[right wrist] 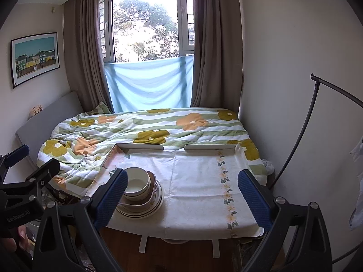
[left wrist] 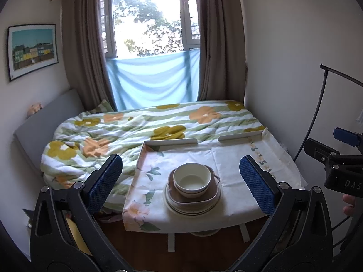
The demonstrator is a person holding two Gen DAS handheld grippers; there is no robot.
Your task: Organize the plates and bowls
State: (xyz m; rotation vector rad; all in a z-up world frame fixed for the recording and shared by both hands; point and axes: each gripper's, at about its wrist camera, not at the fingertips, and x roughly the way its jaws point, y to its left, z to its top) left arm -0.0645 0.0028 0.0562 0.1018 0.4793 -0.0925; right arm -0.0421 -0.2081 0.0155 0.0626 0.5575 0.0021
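Observation:
A cream bowl (left wrist: 192, 179) sits on a brown square dish (left wrist: 211, 196), which rests on a stack of striped white plates (left wrist: 179, 207) near the front of a cloth-covered table (left wrist: 231, 161). My left gripper (left wrist: 181, 183) is open and held back from the stack, nothing between its blue pads. In the right wrist view the same bowl (right wrist: 136, 183) and plates (right wrist: 145, 210) lie at the table's front left, partly behind one blue finger (right wrist: 110, 198). My right gripper (right wrist: 181, 198) is open and empty, short of the table (right wrist: 199, 181).
A bed with a flowered quilt (left wrist: 127, 131) lies beyond the table, under a curtained window (left wrist: 149, 18). Low white rails (left wrist: 172, 141) edge the table's far and left sides. A black curved stand (right wrist: 301, 136) rises at the right. A hand (left wrist: 350, 205) holds the other gripper.

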